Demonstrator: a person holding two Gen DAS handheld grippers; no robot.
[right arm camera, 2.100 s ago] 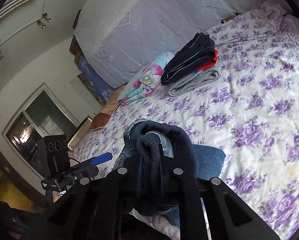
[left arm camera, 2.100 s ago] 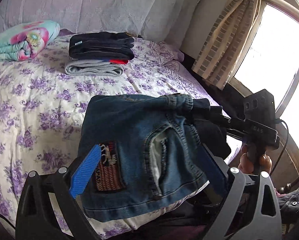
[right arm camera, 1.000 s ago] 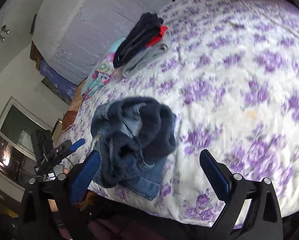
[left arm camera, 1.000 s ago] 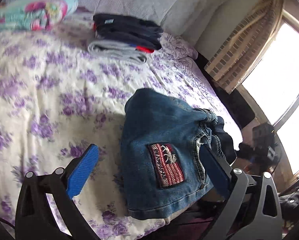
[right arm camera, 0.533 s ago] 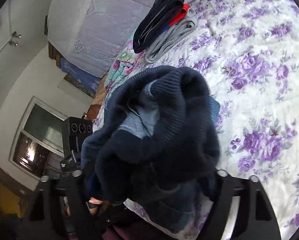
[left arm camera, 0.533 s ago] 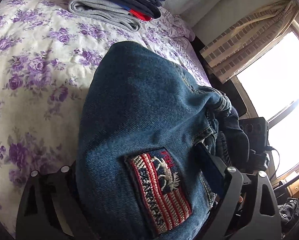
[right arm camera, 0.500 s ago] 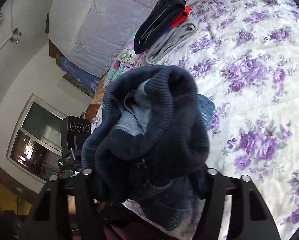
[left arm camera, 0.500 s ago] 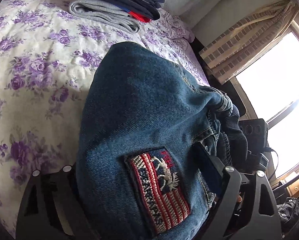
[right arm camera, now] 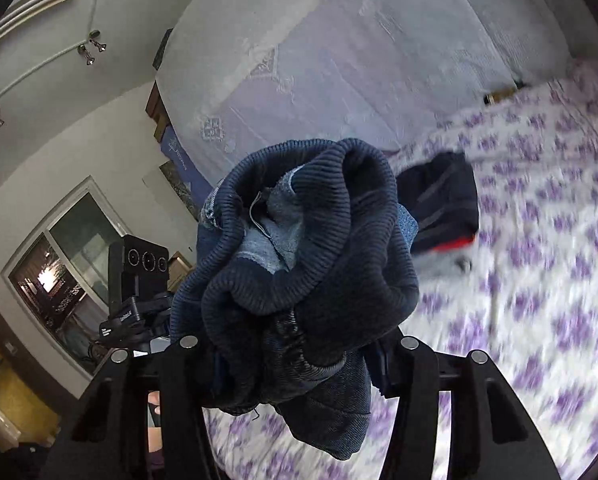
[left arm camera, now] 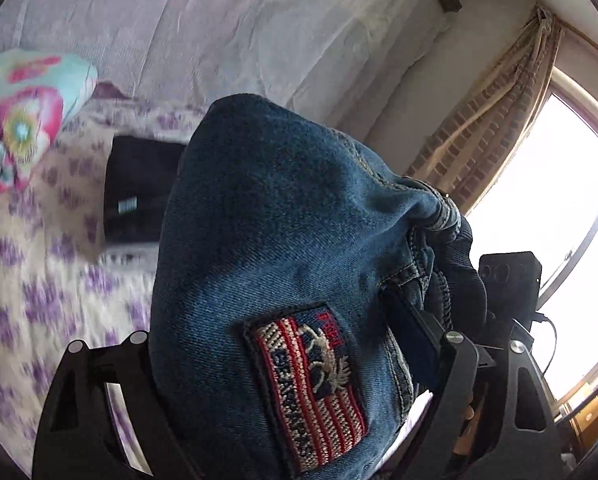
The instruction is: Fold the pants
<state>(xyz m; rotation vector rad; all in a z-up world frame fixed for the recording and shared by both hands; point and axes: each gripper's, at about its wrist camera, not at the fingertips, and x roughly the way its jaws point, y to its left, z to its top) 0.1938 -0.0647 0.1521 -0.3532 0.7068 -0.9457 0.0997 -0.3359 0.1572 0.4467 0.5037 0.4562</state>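
The folded blue jeans point(left arm camera: 283, 240), with a flag patch point(left arm camera: 311, 376) facing me, fill the left wrist view and hang above the bed. My left gripper point(left arm camera: 275, 344) is shut on the bundle, a jaw pressing on each side. In the right wrist view the jeans' other end point(right arm camera: 311, 248) is a bunch of dark ribbed waistband and denim. My right gripper point(right arm camera: 295, 352) is shut on it. Each gripper shows in the other's view: the right gripper's body point(left arm camera: 507, 276) and the left gripper's body point(right arm camera: 143, 264). The fingertips are hidden by cloth.
The bed point(left arm camera: 39, 280) has a purple-flowered sheet. A stack of folded clothes point(left arm camera: 139, 188) point(right arm camera: 439, 200) lies farther back, beside a floral pillow point(left arm camera: 19, 120). A lace-covered headboard point(right arm camera: 339, 60) stands behind. A curtain point(left arm camera: 479, 128) and a bright window point(left arm camera: 559, 200) are at the right.
Both grippers went from open above the jeans to shut on them. The bundle has since risen off the bed, and both views have tipped up toward the headboard.
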